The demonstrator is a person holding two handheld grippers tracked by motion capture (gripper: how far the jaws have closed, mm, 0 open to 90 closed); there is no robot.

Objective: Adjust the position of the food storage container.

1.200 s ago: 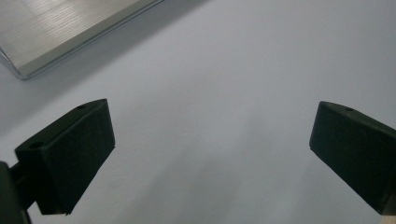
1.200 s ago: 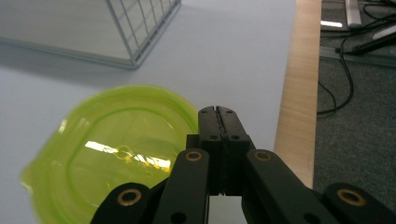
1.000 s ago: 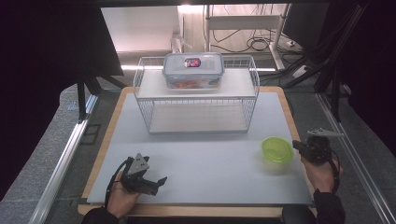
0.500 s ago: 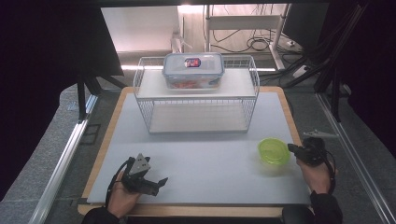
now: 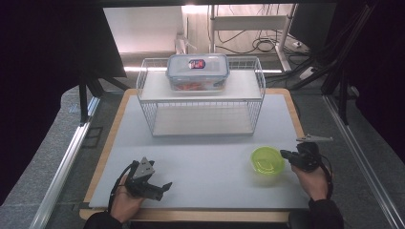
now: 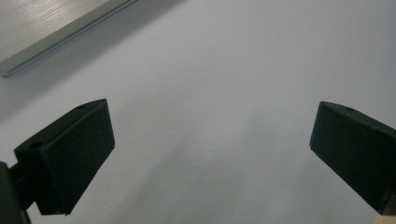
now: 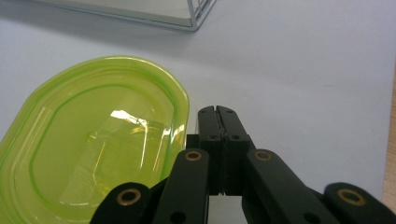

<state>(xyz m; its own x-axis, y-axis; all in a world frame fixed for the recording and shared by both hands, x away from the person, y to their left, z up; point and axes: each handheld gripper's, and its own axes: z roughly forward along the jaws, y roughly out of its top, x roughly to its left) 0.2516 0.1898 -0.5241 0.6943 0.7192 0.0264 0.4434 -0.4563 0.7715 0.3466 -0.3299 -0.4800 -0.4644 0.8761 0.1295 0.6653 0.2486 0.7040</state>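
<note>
Dark surroundings framed a pale grey bench (image 5: 200,162) with a wooden border, and at the upper middle of the high view a white wire rack (image 5: 200,102) carried a clear lidded container (image 5: 197,71) on its top shelf.

At the lower right of that view lay the green dish (image 5: 267,160), a shallow translucent oval resting flat on the bench and well apart from the rack. The right gripper (image 5: 288,155) sat just to the right of it, pointing leftward at its rim. In the right gripper view the fingers (image 7: 210,122) were pressed together with nothing between them, their tips just beside the dish's near edge (image 7: 182,107); whether they touched it could not be told. The dish (image 7: 93,140) spread away to the left of the fingers in that view, its long axis running from lower left to upper right.

The left gripper (image 5: 160,187) rested at the lower left of the high view, well apart from the dish. Its fingers (image 6: 70,154) stood spread wide over bare bench in the left gripper view.

The right hand (image 5: 313,181) was by far the nearer one, so any grasp would likely fall to it. The fingers would probably have to part first and take the rim edge-on.
</note>
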